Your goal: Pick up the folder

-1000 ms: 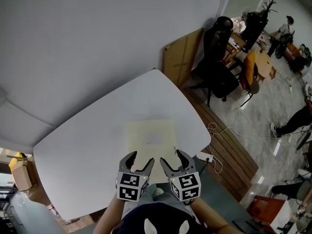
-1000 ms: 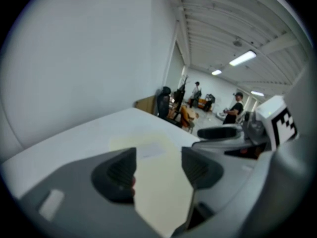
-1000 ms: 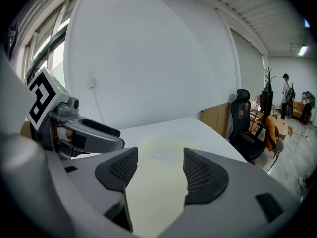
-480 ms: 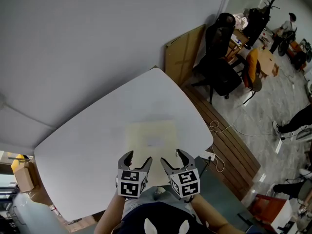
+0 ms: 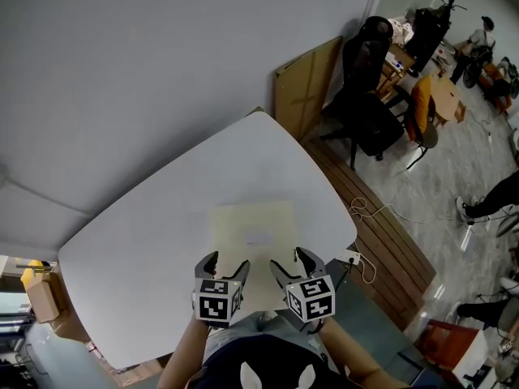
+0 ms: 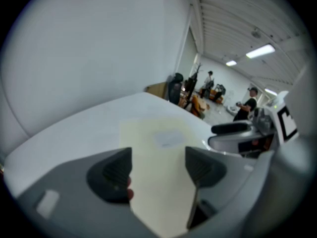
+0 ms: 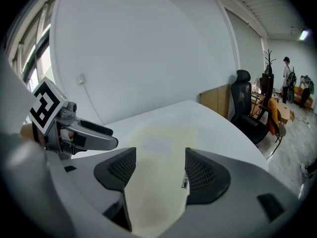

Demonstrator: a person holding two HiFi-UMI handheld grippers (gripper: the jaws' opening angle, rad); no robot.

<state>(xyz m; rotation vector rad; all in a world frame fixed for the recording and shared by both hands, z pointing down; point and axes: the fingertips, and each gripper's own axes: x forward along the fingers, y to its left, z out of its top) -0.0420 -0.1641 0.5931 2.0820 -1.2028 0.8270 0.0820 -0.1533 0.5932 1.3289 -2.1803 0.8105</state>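
The folder (image 5: 253,232), pale yellow, lies flat on the white tabletop (image 5: 154,233), near the person's edge and toward the right end. It has not shifted since a second ago.

Both tongs have come down and drawn slightly nearer the person in the head view. They now hang over the folder's near edge, side by side and apart from each other.

The left tongs (image 5: 226,262) have just been opening and stand wide. In the left gripper view the folder shows in the gap between the two pads. Neither pad presses on it, and I cannot tell whether the jaws touch the sheet.

The right tongs (image 5: 290,261) have also been opening over the last second and are spread wide. The right gripper view shows the folder's near right part between the pads, again with no pinch on it.

Each tongs can be seen from the other's camera, level with it over the tabletop. Beyond the far right corner a black chair (image 5: 366,96) stands by a board (image 5: 304,91) leaning on the wall, both where they were.
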